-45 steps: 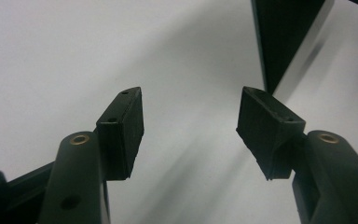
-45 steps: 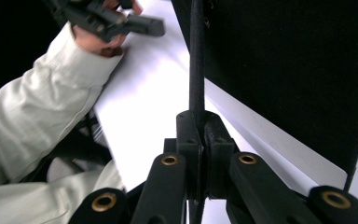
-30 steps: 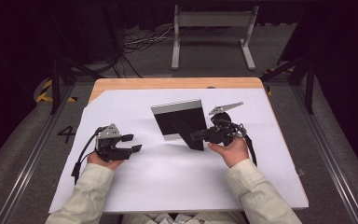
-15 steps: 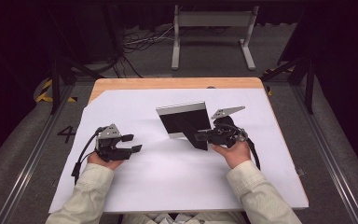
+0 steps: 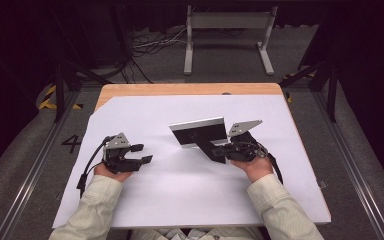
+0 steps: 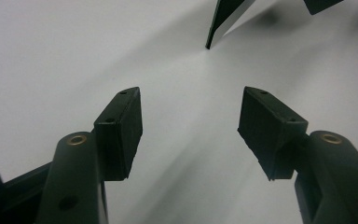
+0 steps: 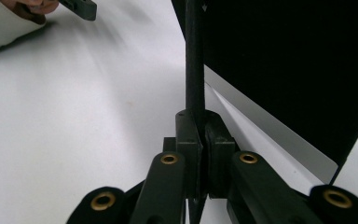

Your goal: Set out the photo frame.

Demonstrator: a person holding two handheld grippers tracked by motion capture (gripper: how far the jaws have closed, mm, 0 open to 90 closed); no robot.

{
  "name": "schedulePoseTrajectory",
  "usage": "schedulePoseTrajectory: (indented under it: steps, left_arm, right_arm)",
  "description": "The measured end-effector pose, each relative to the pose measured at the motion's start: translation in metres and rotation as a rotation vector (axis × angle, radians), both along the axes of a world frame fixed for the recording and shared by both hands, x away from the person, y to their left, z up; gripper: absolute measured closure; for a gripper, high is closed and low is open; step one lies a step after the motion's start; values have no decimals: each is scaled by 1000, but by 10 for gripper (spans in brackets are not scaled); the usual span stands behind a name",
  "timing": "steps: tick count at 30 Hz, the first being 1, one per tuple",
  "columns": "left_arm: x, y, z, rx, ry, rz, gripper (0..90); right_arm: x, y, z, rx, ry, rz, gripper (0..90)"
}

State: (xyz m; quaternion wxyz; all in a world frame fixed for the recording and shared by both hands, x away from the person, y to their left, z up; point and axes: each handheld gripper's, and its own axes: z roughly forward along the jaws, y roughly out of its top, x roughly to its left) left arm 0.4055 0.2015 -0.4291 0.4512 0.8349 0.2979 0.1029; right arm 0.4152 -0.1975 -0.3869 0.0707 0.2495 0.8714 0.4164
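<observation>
- My right claw (image 5: 219, 150) is pressed together on a thin black flap (image 7: 194, 60) that juts from the back of the flat panel (image 5: 200, 134); in the right gripper view my two pads meet with only that strip between them.
- The panel stands tilted near the middle of the white sheet (image 5: 180, 200), its lower edge resting on the sheet, just in front of my right hand (image 5: 252, 165).
- What the panel is I cannot tell: from above it looks like a dark face with a pale border, and the right gripper view shows a large black surface (image 7: 289, 70) with a pale band along its low edge, cut off at the top and right of the frame.
- The lower end of the flap disappears behind my own pads, so how far it runs is hidden.
- My left claw (image 5: 142, 154) is spread wide with nothing between the pads (image 6: 121, 130); it sits low over the sheet on the left, well apart from the panel.
- In the left gripper view a dark pointed corner (image 6: 219, 23) of the panel meets the sheet at the top of the frame, and the rest is cropped.
- The sheet covers most of the wooden table (image 5: 180, 89), whose far edge stays bare.
- My sleeves are cut off by the bottom of the high view.
</observation>
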Motion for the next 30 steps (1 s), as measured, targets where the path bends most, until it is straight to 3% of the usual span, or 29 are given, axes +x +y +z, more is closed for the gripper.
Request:
schedulePoseTrajectory:
  steps: [6, 15, 21, 30]
  left_arm:
    - [0, 0, 0, 2, -1, -1, 401]
    - [0, -2, -1, 4, 6, -6, 401]
    - [0, -2, -2, 6, 14, -3, 401]
    - [1, -3, -2, 14, 22, 10, 401]
  right_arm:
    - [-2, -3, -6, -18, -20, 11, 857]
    - [-2, -7, -13, -47, 7, 8, 851]
    - [-4, -7, -19, -93, 1, 11, 844]
    - [-6, -9, -25, -118, -2, 2, 832]
